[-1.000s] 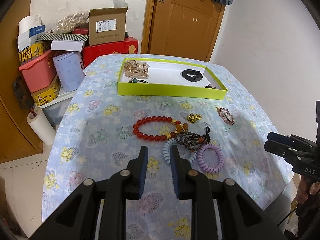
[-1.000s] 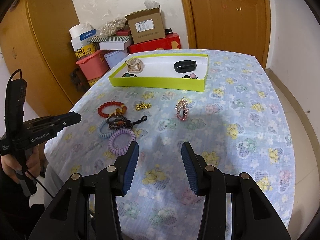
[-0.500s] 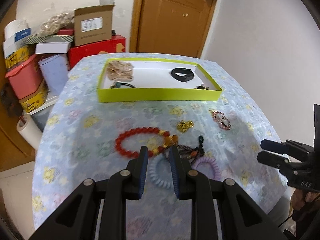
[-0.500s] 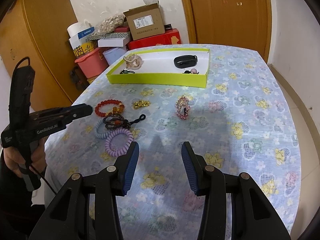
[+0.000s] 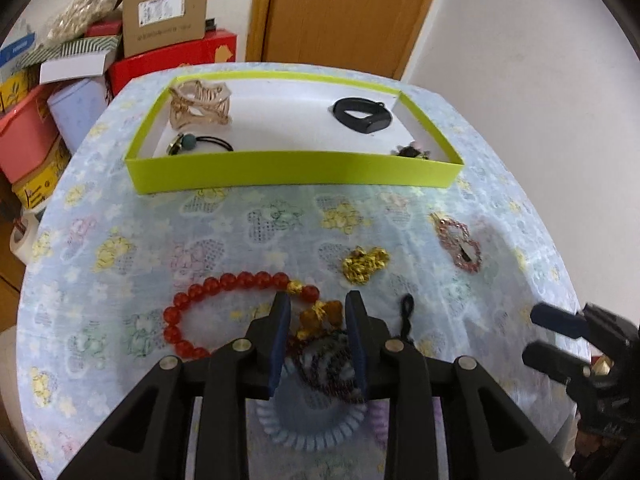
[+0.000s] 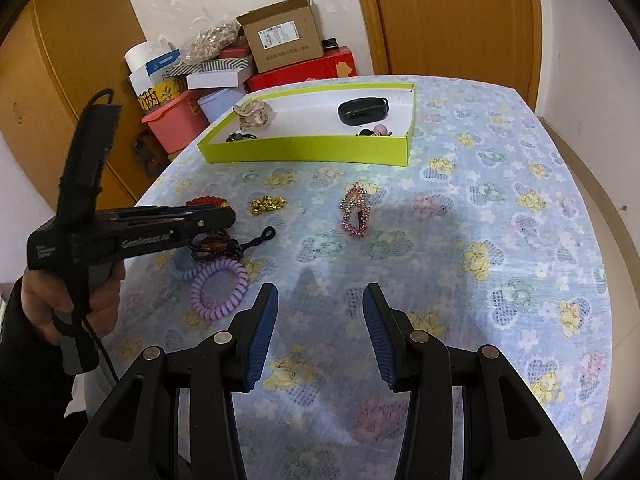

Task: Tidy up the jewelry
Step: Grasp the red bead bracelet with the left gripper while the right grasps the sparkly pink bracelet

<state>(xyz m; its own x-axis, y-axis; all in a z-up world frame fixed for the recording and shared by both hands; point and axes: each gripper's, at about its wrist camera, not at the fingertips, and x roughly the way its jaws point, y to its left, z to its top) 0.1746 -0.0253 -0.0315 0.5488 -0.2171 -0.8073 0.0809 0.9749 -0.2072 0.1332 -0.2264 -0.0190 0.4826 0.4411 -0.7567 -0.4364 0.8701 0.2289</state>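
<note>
Only the left view shows the left hand-held gripper (image 5: 318,312), jaws just widened, straddling the dark bracelet (image 5: 330,364) unpinched; right hand-held gripper (image 6: 320,316) gapes empty.

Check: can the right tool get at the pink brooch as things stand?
Probably yes. The right tool is open and empty, and only bare cloth lies between it and the pink brooch; the left tool is off to the side.

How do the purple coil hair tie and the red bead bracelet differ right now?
The purple coil hair tie is a ribbed spiral cord; the red bead bracelet is a string of round glossy beads with gold-coloured accents. The hair tie lies clear of the left gripper; the bracelet's gold end lies between that gripper's open jaws. Both are closed loops lying flat on the floral tablecloth, outside the green tray.
</note>
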